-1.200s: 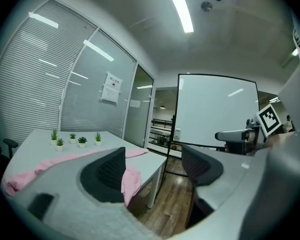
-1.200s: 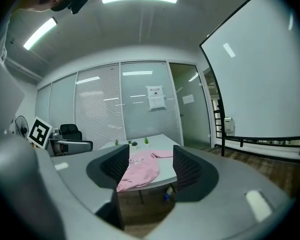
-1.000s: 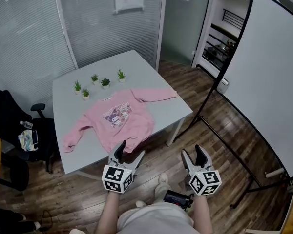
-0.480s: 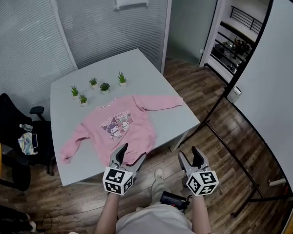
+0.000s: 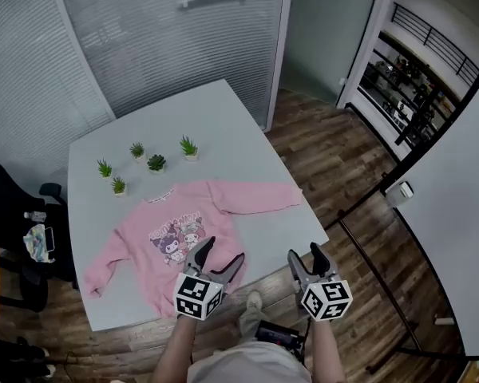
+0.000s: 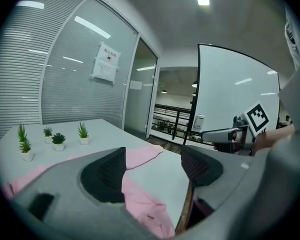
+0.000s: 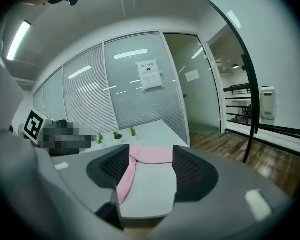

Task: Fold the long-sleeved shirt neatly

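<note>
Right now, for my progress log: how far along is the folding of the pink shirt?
Done: nothing. The pink shirt lies flat on the table, with both sleeves spread out. In hand: nothing is gripped. The left gripper and right gripper hover open by the table's near edge. Left: every fold.

**Both grippers held low ahead of the torso, jaws apart**

left gripper [image 5: 221,254]: jaws spread wide, nothing clamped, tips pointing forward and slightly right; its marker cube [image 5: 198,296] faces up at the head camera; right gripper [image 5: 306,254]: jaws apart with a narrower gap, nothing between them, pointing forward; right marker cube [image 5: 326,300] also faces up; left forearm [image 5: 176,349] and right forearm [image 5: 323,348] bare, roughly parallel; grippers side by side, well apart, about level
</note>
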Demonstrator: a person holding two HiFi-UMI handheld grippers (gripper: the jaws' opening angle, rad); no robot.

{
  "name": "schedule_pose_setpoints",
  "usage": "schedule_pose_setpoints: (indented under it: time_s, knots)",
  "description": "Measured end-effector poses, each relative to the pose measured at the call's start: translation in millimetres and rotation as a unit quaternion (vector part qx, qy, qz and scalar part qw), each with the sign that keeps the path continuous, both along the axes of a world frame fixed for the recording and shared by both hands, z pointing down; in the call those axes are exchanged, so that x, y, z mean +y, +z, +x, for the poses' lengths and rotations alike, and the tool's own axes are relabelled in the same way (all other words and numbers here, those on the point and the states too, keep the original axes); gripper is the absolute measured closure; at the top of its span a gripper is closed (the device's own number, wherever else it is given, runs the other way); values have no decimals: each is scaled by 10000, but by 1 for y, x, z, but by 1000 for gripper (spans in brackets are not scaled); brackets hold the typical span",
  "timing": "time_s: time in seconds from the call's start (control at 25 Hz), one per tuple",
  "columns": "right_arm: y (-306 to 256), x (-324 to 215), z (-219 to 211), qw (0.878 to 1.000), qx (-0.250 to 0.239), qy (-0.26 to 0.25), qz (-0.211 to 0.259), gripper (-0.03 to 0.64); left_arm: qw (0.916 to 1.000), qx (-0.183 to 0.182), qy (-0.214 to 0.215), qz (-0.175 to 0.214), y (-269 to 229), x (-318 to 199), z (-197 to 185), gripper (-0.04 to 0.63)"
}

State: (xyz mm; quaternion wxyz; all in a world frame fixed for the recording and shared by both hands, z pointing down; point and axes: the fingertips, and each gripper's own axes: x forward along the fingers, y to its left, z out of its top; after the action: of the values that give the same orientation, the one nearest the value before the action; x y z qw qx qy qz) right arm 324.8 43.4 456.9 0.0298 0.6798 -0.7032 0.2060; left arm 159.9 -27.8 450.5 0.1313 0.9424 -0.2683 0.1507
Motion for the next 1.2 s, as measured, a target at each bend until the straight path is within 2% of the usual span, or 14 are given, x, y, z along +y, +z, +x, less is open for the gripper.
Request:
schedule_pose_setpoints:
  time_s: [0.28, 0.56, 0.88, 1.2]
  knots:
    - [27, -60, 43, 9994, -56, -87, -321, 354, 9989, -437, 20, -188, 34, -53, 42, 252]
    - [65, -99, 73, 9974, -169, -177, -673, 359, 9952, -887, 71, -414, 71, -83, 70, 253]
    - [111, -129, 95, 9934, -145, -115, -1133, 362, 9907, -1206, 104, -620, 100, -102, 84, 258]
    - [138, -151, 116, 9894, -67, 115, -1446, 367, 9867, -1407, 319, -743, 130, -125, 108, 267]
